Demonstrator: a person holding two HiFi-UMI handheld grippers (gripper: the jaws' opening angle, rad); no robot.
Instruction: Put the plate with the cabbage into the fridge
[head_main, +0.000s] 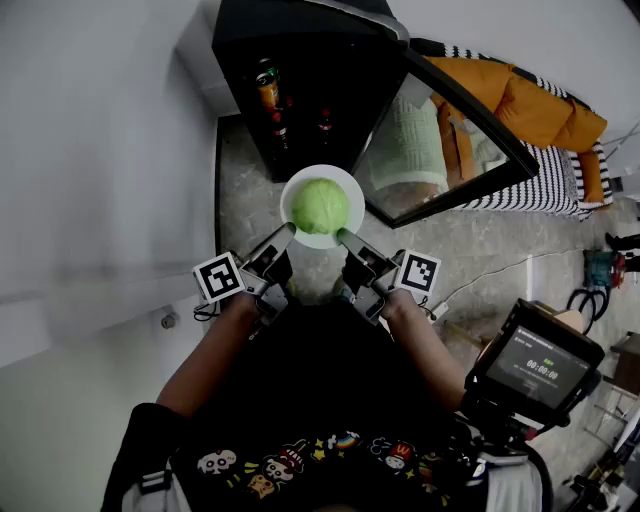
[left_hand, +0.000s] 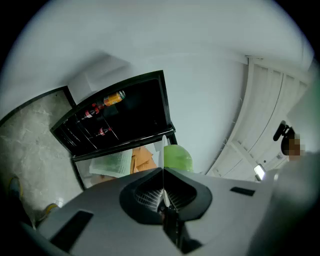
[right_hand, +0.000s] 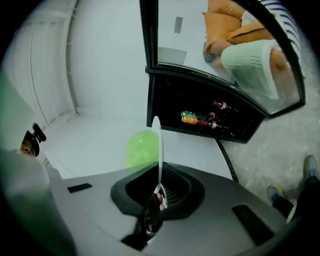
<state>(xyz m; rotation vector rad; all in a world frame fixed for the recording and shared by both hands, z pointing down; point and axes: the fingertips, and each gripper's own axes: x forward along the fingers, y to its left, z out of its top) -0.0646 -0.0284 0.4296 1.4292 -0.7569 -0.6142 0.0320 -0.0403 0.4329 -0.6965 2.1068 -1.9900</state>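
A white plate (head_main: 345, 184) carries a green cabbage (head_main: 320, 206) and hangs in the air in front of the open black fridge (head_main: 300, 60). My left gripper (head_main: 289, 232) is shut on the plate's near-left rim and my right gripper (head_main: 342, 237) is shut on its near-right rim. In the left gripper view the plate (left_hand: 161, 150) shows edge-on between the jaws with the cabbage (left_hand: 177, 157) to its right. The right gripper view has the plate (right_hand: 158, 150) edge-on too, the cabbage (right_hand: 141, 148) to its left.
The fridge's glass door (head_main: 450, 140) stands swung open to the right. Bottles and a can (head_main: 267, 88) lie on the fridge shelves. A white wall (head_main: 90, 150) runs along the left. Cables and a monitor (head_main: 540, 365) are at the right on the stone floor (head_main: 480, 250).
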